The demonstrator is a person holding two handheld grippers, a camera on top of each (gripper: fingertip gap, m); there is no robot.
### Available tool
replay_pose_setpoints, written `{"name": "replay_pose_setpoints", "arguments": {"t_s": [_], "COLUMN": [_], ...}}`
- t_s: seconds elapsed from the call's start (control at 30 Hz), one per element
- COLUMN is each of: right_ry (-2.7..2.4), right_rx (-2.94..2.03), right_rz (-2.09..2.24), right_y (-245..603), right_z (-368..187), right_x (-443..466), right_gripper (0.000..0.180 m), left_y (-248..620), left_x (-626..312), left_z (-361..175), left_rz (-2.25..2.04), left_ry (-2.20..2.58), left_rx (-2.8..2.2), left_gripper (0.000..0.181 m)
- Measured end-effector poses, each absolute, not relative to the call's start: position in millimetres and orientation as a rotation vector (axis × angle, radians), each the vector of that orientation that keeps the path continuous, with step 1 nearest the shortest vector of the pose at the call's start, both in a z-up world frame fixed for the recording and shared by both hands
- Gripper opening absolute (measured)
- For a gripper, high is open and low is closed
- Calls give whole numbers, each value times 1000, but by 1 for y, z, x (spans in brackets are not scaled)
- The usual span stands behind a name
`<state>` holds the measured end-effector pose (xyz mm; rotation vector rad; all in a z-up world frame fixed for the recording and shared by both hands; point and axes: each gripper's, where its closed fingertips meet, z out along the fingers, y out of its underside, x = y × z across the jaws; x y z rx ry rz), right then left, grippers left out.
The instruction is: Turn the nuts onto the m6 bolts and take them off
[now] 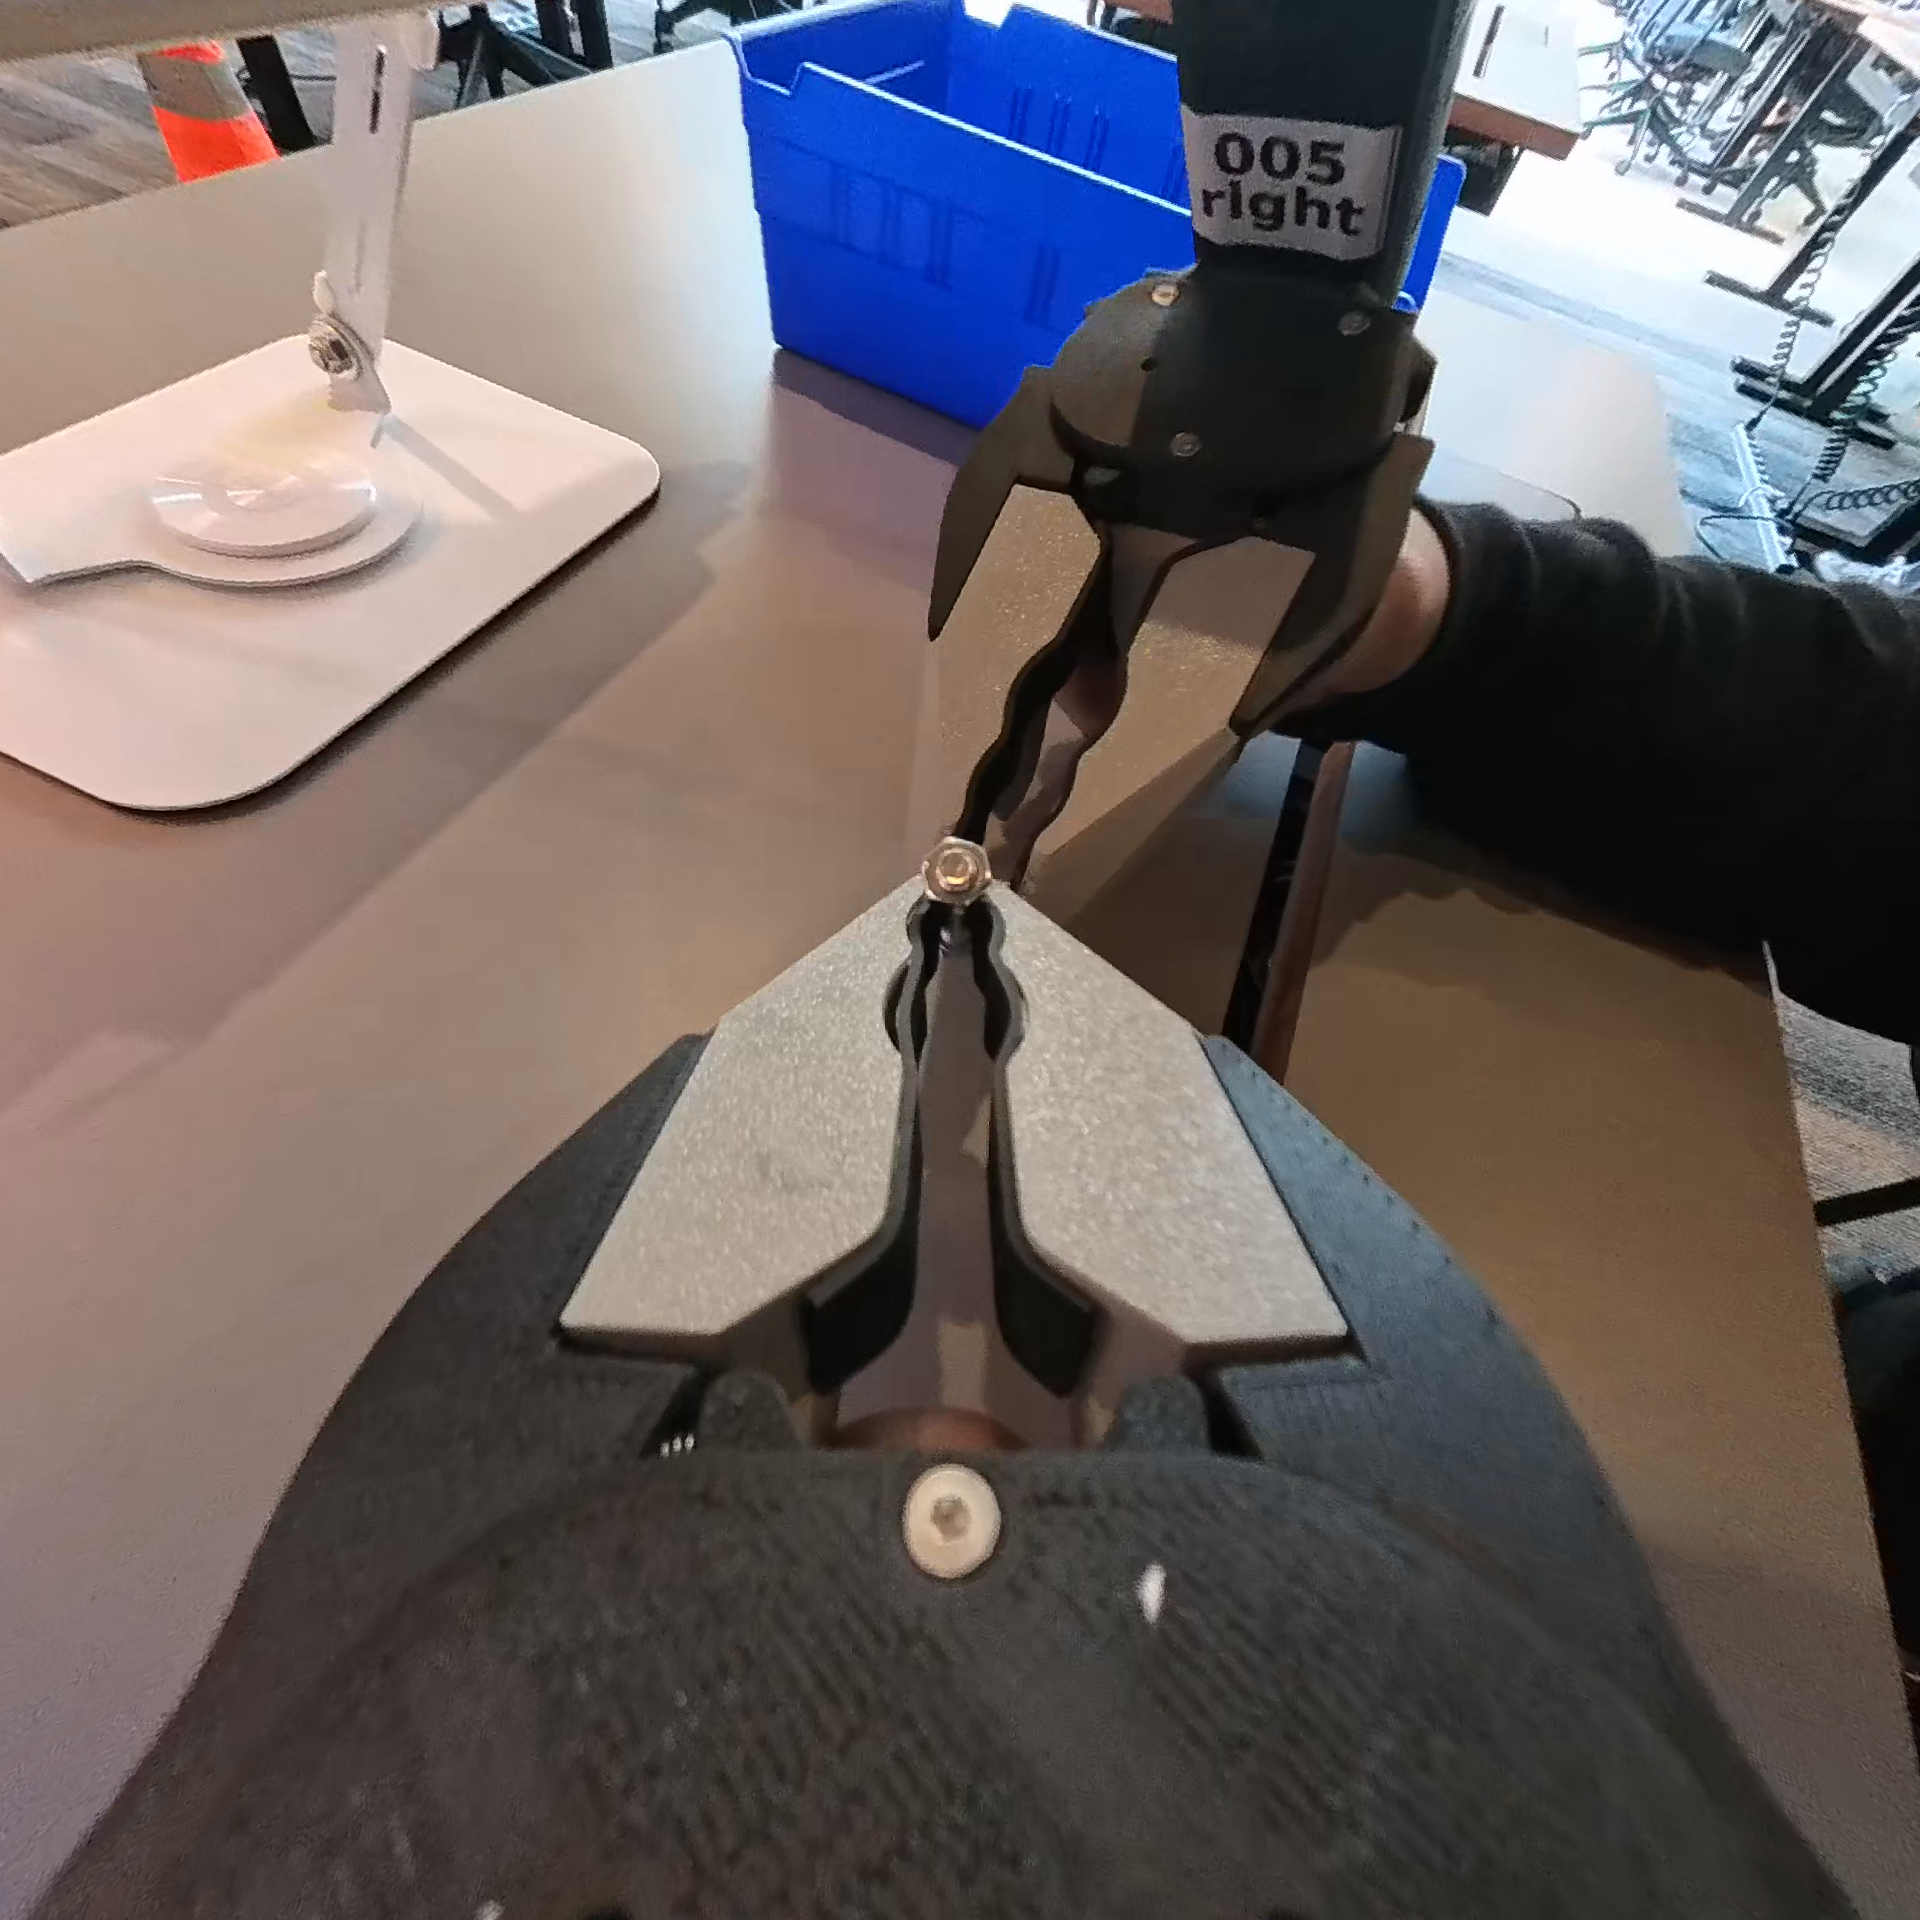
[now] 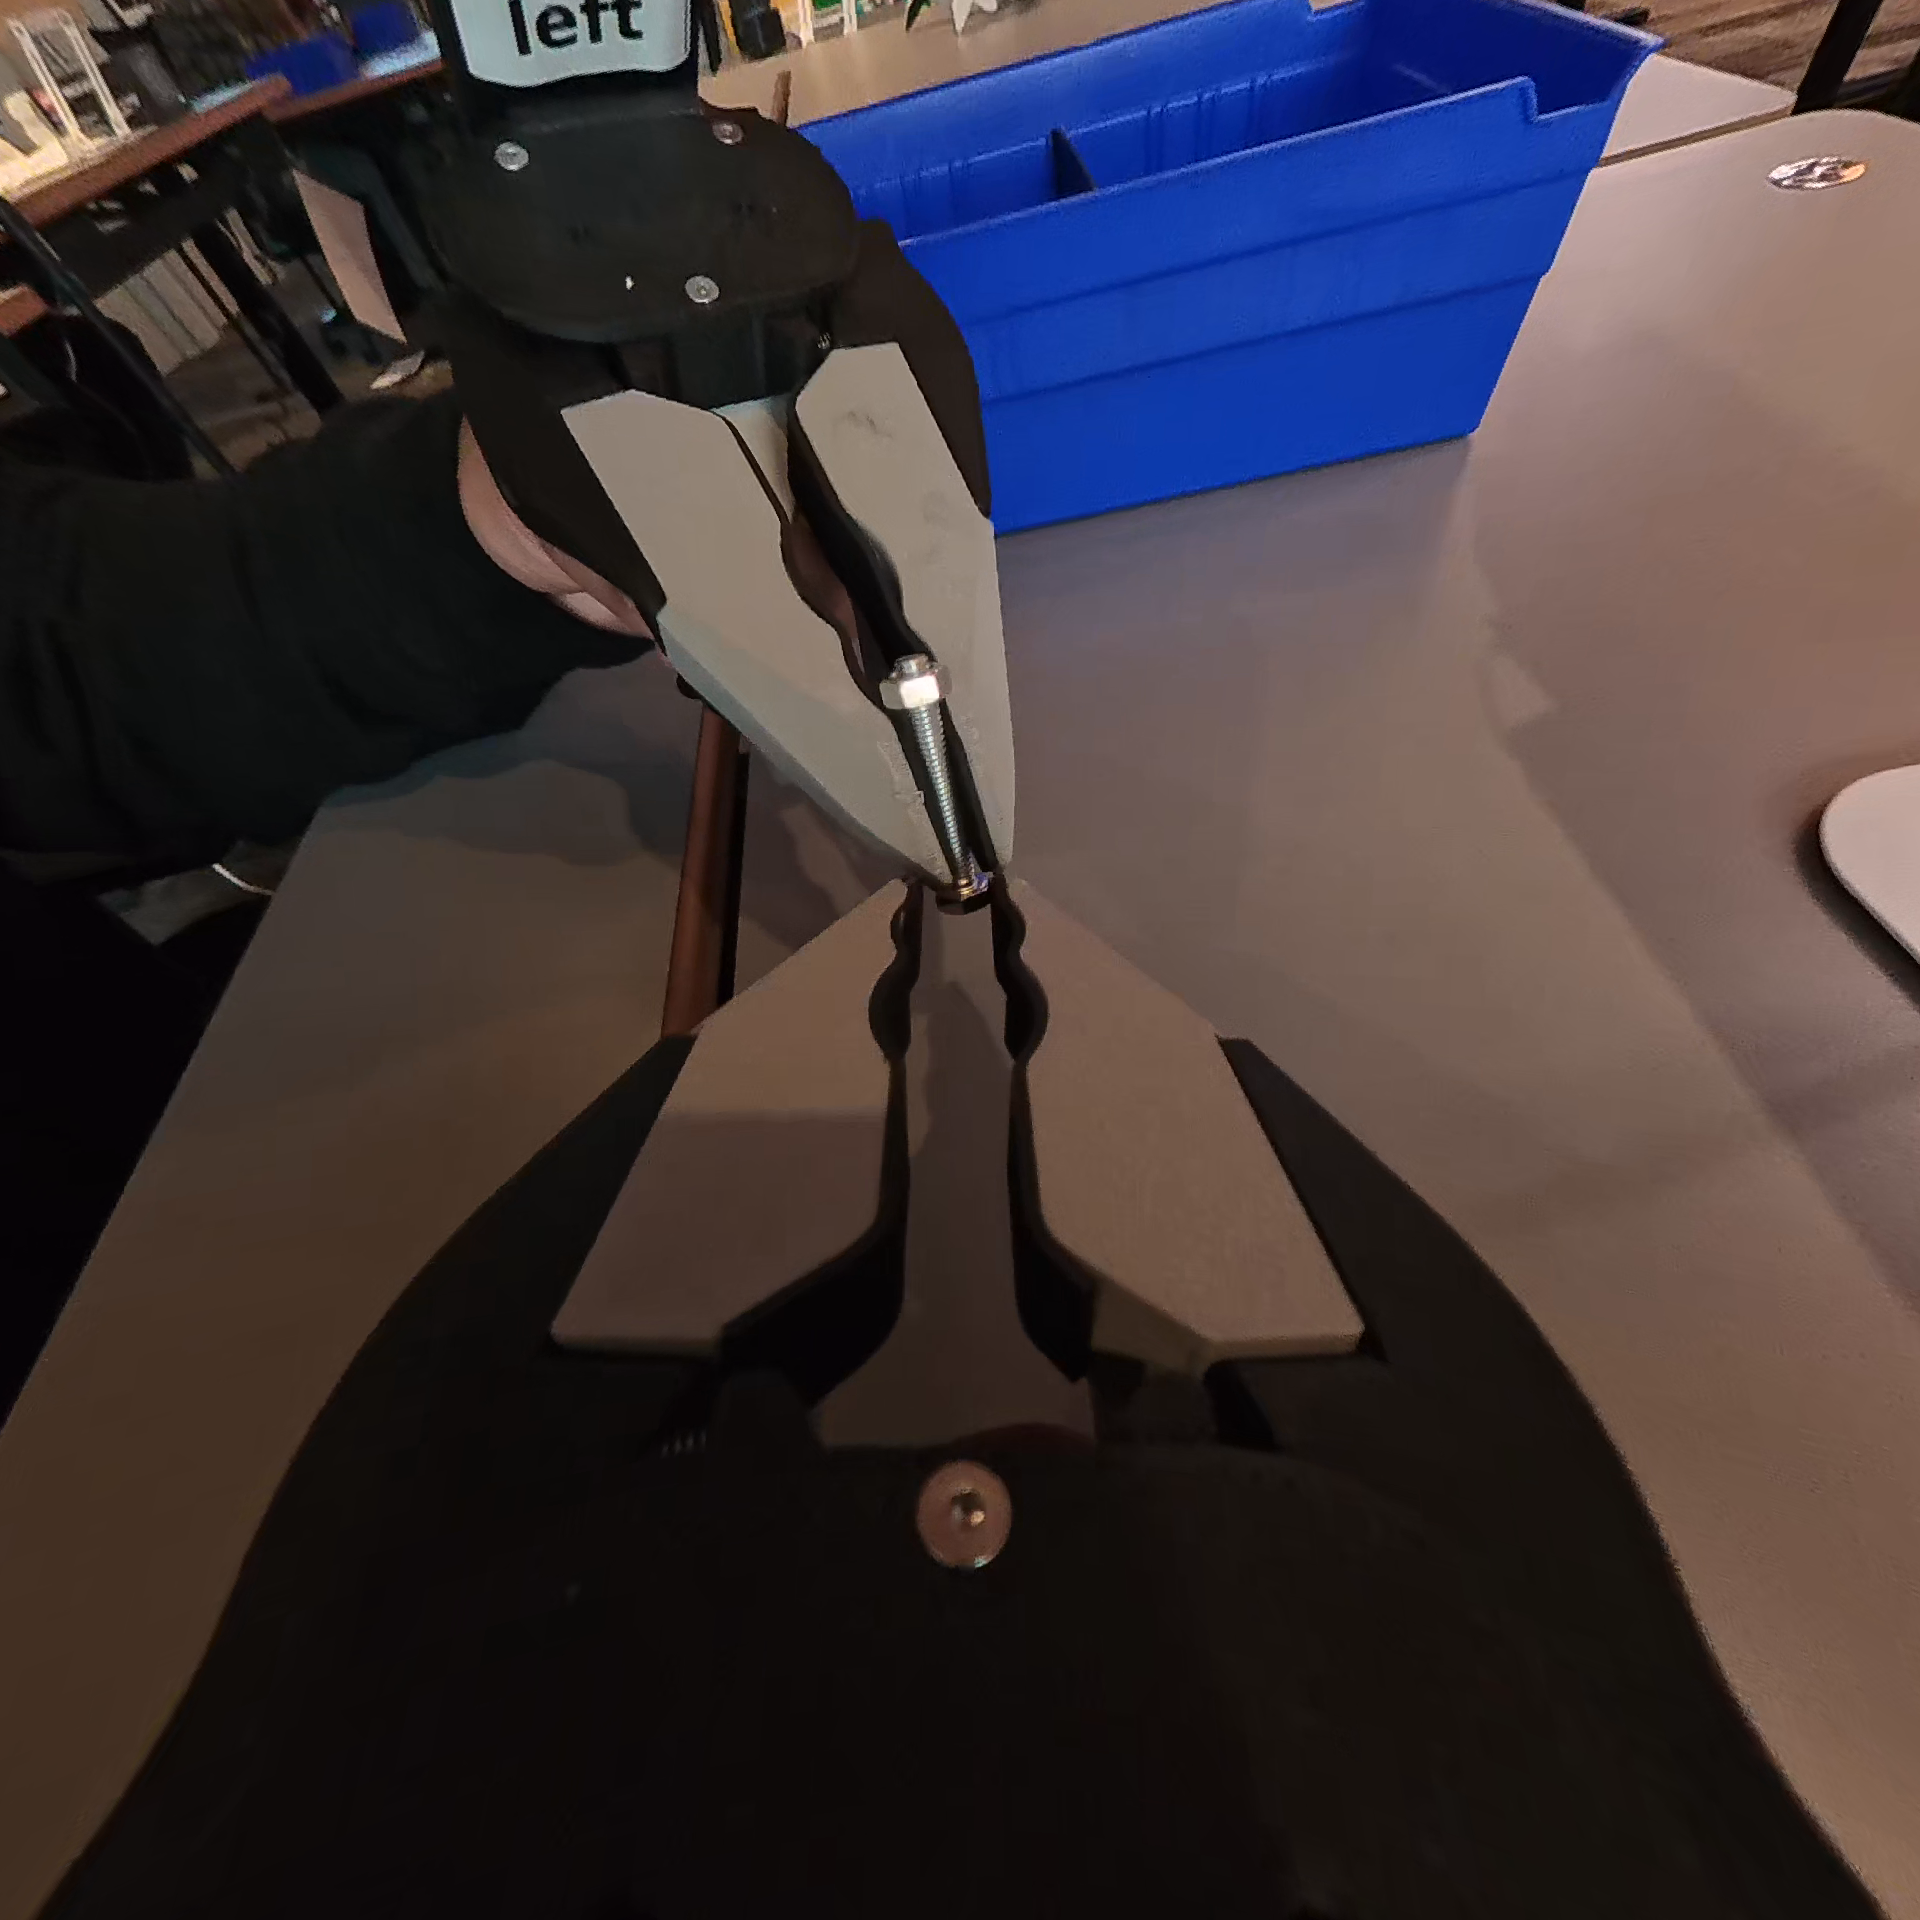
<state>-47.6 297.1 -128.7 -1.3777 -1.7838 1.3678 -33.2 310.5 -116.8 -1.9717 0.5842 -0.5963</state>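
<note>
Progress: a small silver hex nut (image 1: pixel 958 864) is sitting at the very tip of a long silver threaded M6 bolt (image 2: pixel 935 769), and nearly all of the thread is showing bare. By my judgement the nut is either just starting on or nearly coming off; which, the pictures are not telling.
Left to do: either winding the nut along the thread and back off, or the last turns of removal. No other bolts or nuts are showing.
Left gripper (image 1: pixel 954 925): its two grey-faced black fingers are pressing together on the bolt, which is lying along them with its hex head end back toward the gripper's body and its free end poking past the tips.
Right gripper (image 2: pixel 958 899): its fingers are standing only slightly apart, with the tips pinching the nut from the opposite side, nose to nose with the left gripper.
Where: the bolt and nut are being held in the air above the near edge of the grey table (image 1: pixel 416 1039).
Surroundings: a white flat stand base (image 1: pixel 260 644) is resting toward the left edge, and a blue plastic divided bin (image 1: pixel 935 208) is standing at the far edge.
</note>
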Motion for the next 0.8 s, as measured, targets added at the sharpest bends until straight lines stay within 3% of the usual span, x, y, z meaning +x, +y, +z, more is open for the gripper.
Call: {"name": "replay_pose_setpoints", "arguments": {"t_s": [0.3,0.8], "right_ry": [-1729,-1527], "right_rx": [-1323,-1327], "right_rz": [1372,1755], "right_y": [299,294], "right_z": [-117,-90], "right_x": [-50,-49], "right_gripper": [6,6], "left_y": [312,312], "left_x": [-35,-34], "left_z": [-104,-77], "left_rz": [-699,-678], "left_ry": [508,501], "left_rx": [-1915,-1749], "left_gripper": [2,4]}}
